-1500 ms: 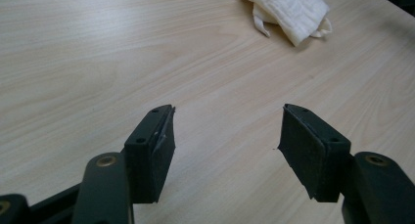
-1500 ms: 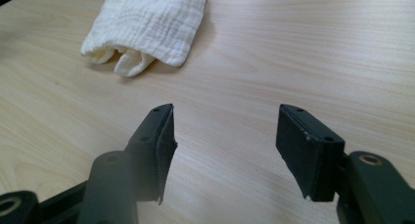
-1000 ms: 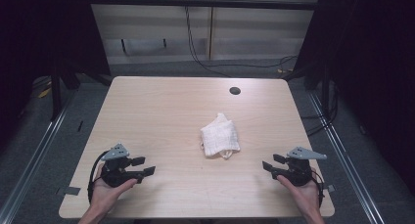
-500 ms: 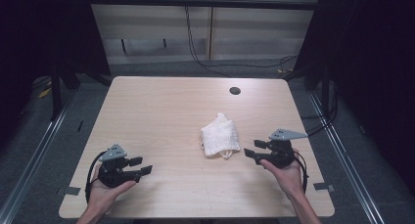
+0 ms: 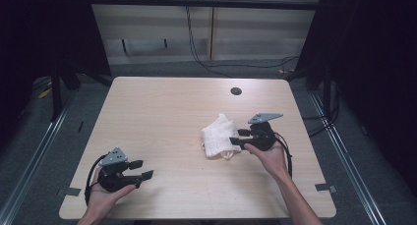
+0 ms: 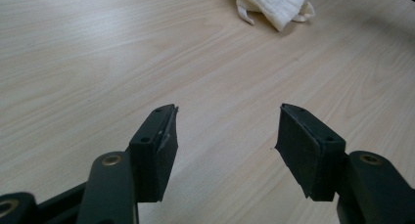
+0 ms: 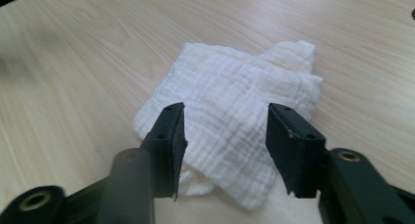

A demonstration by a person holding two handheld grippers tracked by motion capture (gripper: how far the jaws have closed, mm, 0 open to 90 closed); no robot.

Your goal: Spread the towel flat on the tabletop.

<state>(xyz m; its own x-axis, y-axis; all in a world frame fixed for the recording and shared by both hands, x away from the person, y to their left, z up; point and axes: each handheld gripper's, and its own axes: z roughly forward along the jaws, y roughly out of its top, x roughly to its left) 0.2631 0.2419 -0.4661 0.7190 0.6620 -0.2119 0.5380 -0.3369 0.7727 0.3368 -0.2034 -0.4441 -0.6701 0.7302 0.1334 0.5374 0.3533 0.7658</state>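
Pale wood-grain table (image 5: pixel 162 117) with rounded corners stands on grey floor before a dark backdrop in the high view, a small round dark hole (image 5: pixel 236 91) near its far edge. Right of centre lies a crumpled white woven cloth (image 5: pixel 220 136), nothing else near it. The right gripper (image 5: pixel 237 137) reaches its near right edge, jaws having just been closing, tips at the fabric. The left gripper (image 5: pixel 139 169) rests well apart at the near left corner, jaws spread on nothing.

From the left gripper view, its two black padded fingers (image 6: pixel 159 145) stand wide apart over bare wood, the cloth (image 6: pixel 276 4) far off at the top edge.

From the right gripper view, the black fingers (image 7: pixel 169 136) straddle the cloth (image 7: pixel 230 101), which lies between and beneath them; the pads are apart and do not press it
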